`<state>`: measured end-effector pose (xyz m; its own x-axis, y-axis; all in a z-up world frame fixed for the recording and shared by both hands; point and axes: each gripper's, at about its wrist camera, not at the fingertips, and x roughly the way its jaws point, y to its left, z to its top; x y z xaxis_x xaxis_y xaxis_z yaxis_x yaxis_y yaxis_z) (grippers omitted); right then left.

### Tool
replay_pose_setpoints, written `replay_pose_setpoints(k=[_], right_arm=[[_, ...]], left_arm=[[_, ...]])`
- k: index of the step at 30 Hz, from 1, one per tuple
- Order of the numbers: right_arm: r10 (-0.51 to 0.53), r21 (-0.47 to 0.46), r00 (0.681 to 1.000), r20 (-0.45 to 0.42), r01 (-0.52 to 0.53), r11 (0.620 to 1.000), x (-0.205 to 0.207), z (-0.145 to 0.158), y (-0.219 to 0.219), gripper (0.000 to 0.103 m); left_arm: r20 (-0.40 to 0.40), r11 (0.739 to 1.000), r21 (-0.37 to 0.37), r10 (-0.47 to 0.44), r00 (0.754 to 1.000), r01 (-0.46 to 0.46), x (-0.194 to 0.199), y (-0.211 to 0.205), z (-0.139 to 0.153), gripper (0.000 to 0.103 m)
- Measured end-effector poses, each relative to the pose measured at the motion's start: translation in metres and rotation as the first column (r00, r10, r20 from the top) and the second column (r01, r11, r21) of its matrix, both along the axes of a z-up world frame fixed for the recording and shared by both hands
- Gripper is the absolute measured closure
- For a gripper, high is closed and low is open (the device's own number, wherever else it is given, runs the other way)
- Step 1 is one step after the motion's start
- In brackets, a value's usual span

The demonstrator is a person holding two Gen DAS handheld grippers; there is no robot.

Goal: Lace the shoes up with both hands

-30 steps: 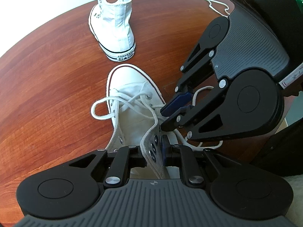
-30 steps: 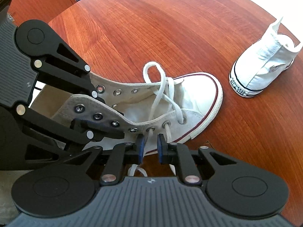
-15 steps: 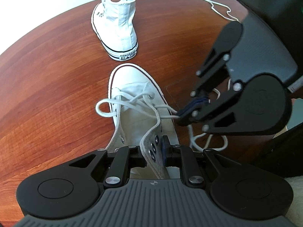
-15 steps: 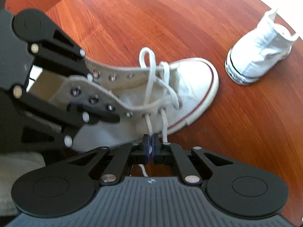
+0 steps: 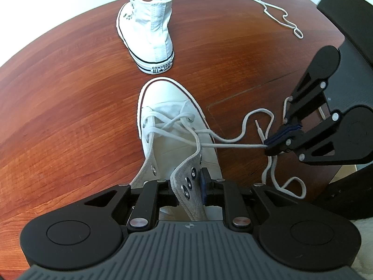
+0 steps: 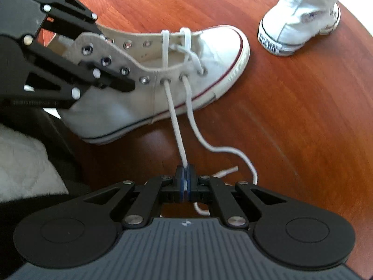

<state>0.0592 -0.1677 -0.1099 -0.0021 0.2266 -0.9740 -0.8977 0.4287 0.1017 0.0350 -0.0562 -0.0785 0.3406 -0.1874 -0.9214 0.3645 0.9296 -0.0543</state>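
An off-white high-top shoe (image 5: 167, 102) (image 6: 209, 53) with a red sole stripe lies on the wooden table, laced through its lowest eyelets. My left gripper (image 5: 186, 186) (image 6: 112, 63) is shut on the shoe's right eyelet flap near the ankle. My right gripper (image 5: 277, 140) (image 6: 186, 182) is shut on one strand of the white lace (image 5: 233, 145) (image 6: 177, 126), which runs taut from an eyelet out past the shoe's right side. The lace's other strand (image 5: 254, 114) (image 6: 209, 147) curls slack on the table beside it.
A second white high-top (image 5: 151, 30) (image 6: 300, 21) stands beyond the toe, heel toward me. A loose lace (image 5: 268, 7) lies at the table's far right. The table (image 5: 58, 93) ends close on the right, by a dark object (image 5: 349, 23). White cloth (image 6: 23, 163) lies near the heel.
My right gripper has shut on the lace and drawn back to the right, away from the shoe. The strand went taut and the loop at the shoe's left side pulled in.
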Motion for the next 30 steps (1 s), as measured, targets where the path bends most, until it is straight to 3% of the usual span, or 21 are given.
replay_pose_setpoints(k=[9,18,19,20,21,30], right_arm=[[-0.030,-0.016,0.999,0.010,0.030,0.999,0.004,-0.005,-0.009,0.101],[0.023,0.072,0.999,0.029,-0.025,0.997,-0.007,0.010,-0.005,0.097],[0.026,0.074,0.999,0.029,-0.028,0.997,-0.008,0.011,-0.004,0.092],[0.029,0.080,0.999,0.026,-0.031,0.996,-0.009,0.013,-0.002,0.077],[0.032,0.091,0.999,0.034,-0.035,0.995,-0.010,0.016,-0.001,0.071],[0.009,0.149,0.998,0.065,-0.019,0.989,-0.006,0.032,0.010,0.069]], left_arm=[[-0.001,0.999,0.001,0.039,0.999,-0.039,0.000,0.006,-0.001,0.080],[0.020,1.000,0.002,0.010,1.000,-0.010,-0.004,0.004,0.003,0.078],[0.026,1.000,0.002,0.005,1.000,-0.005,-0.005,0.003,0.005,0.077],[0.031,1.000,0.002,0.001,1.000,-0.001,-0.006,0.003,0.007,0.075],[0.035,1.000,0.002,-0.003,0.999,0.003,-0.007,0.003,0.009,0.074],[0.074,1.000,0.003,-0.001,0.997,0.000,-0.006,0.016,0.029,0.074]])
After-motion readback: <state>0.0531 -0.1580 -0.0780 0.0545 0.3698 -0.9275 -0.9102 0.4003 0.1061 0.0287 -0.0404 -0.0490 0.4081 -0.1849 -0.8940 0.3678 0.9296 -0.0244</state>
